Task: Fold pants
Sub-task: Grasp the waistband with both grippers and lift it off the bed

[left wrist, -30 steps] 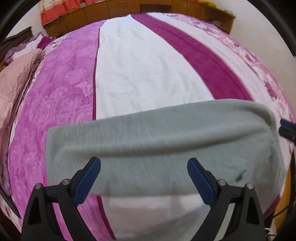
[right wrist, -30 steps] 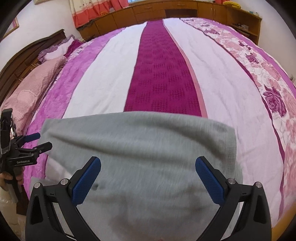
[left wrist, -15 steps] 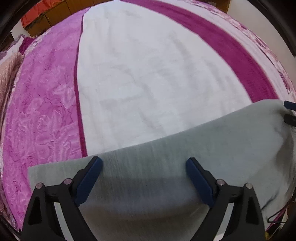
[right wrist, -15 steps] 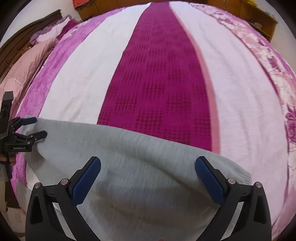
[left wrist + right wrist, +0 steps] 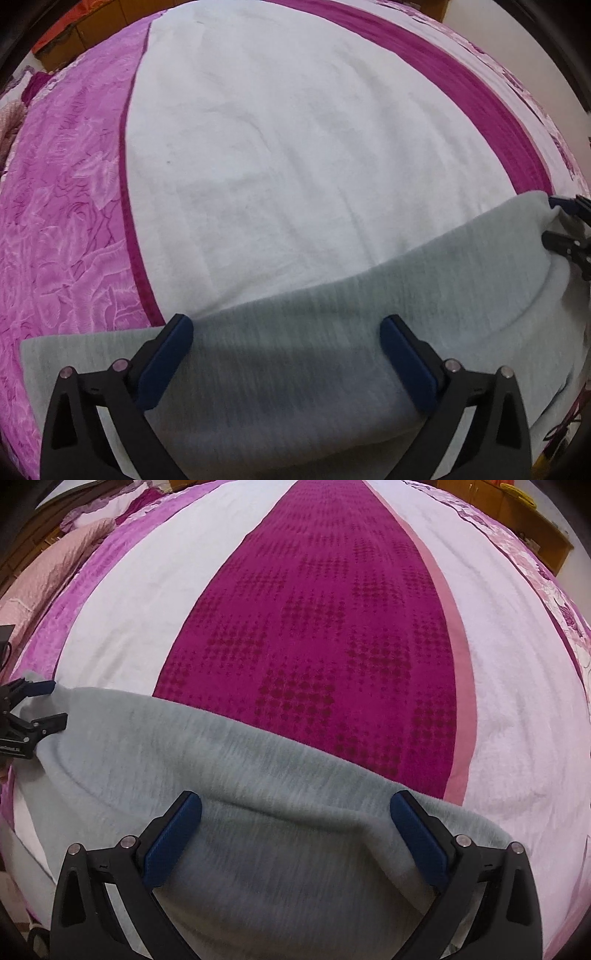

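The grey fleece pants [image 5: 332, 332] lie across the near edge of the bed, also in the right wrist view [image 5: 221, 768]. My left gripper [image 5: 286, 354] is open, its blue pads wide apart with the grey cloth passing between them. My right gripper [image 5: 295, 830] is open the same way over the cloth's right part. The right gripper shows at the far right of the left wrist view [image 5: 565, 229]. The left gripper shows at the far left of the right wrist view [image 5: 40, 707]. Whether the cloth touches the pads cannot be told.
The bed cover has pink, white [image 5: 295, 147] and magenta [image 5: 332, 627] stripes and a floral border at the right. Pink pillows [image 5: 55, 561] lie at the far left by a wooden headboard. Wooden cabinets [image 5: 517, 509] stand behind the bed.
Both grippers have tipped down and moved closer to the bed. The pants' far edge has dropped lower in both views. The jaws stay wide apart.
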{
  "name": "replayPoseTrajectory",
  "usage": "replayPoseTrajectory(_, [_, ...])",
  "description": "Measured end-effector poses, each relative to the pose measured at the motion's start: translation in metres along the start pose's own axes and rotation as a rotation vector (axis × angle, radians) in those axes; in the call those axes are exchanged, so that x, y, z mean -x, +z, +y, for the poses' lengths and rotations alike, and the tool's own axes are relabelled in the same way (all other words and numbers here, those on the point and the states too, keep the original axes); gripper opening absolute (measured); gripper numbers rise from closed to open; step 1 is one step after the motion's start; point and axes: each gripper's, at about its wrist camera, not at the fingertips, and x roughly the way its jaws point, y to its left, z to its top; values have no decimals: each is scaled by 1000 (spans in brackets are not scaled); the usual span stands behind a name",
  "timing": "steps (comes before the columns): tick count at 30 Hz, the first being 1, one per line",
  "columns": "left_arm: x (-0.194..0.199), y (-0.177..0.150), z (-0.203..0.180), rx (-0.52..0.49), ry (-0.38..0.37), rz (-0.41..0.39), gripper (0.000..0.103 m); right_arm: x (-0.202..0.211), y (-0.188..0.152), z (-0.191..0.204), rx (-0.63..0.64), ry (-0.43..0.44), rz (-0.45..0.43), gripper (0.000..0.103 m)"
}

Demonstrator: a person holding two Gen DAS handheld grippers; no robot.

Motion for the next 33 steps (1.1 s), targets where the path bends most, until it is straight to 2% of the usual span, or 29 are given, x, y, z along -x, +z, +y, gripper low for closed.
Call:
replayPoseTrajectory(3, [-3, 4, 1, -34, 3, 4, 103, -1, 2, -2, 11, 9, 4, 100])
replayPoseTrajectory(7, [-4, 7, -2, -54, 15, -15, 102, -1, 3, -2, -4, 6, -33, 99])
replayPoseTrajectory(8, [-3, 8, -2, -52, 12, -14, 98, -1, 4, -4, -8, 4, -40, 99])
replayPoseTrajectory(9, [0, 8, -4, -58, 9, -16, 90, -1, 4, 0, -12, -2, -42, 98])
replayPoseTrajectory(10, [4, 8, -6, -70, 13, -23, 84, 1, 6, 0, -16, -4, -41, 93])
replayPoseTrajectory(12, [11, 9, -10, -83, 37, -41, 53, 10, 8, 4, -30, -12, -51, 72])
replayPoseTrajectory(13, [14, 9, -12, -80, 57, -48, 43, 15, 11, 6, -38, -17, -58, 52])
replayPoseTrajectory(14, [17, 8, -13, -71, 67, -52, 26, 20, 10, 6, -45, -20, -64, 42])
replayPoseTrajectory(15, [18, 7, -12, -63, 74, -54, 11, 26, 8, 6, -55, -23, -68, 22])
replayPoseTrajectory(17, [25, 4, -11, -41, 80, -63, 7, 31, 8, 4, -67, -5, -67, 5])
replayPoseTrajectory(19, [36, -2, -9, 1, 61, -81, 6, 42, 5, 0, -91, 43, -77, 0])
replayPoseTrajectory(24, [71, 10, -13, 72, 52, -145, 5, 74, 7, -2, -91, 76, -167, 0])
replayPoseTrajectory(28, [112, 2, -19, 101, 71, -233, 5, 97, 8, 1, -102, 82, -232, 0])
replayPoseTrajectory(33, [162, -19, -33, 95, 97, -318, 5, 131, -12, 4, -86, 98, -294, 0])
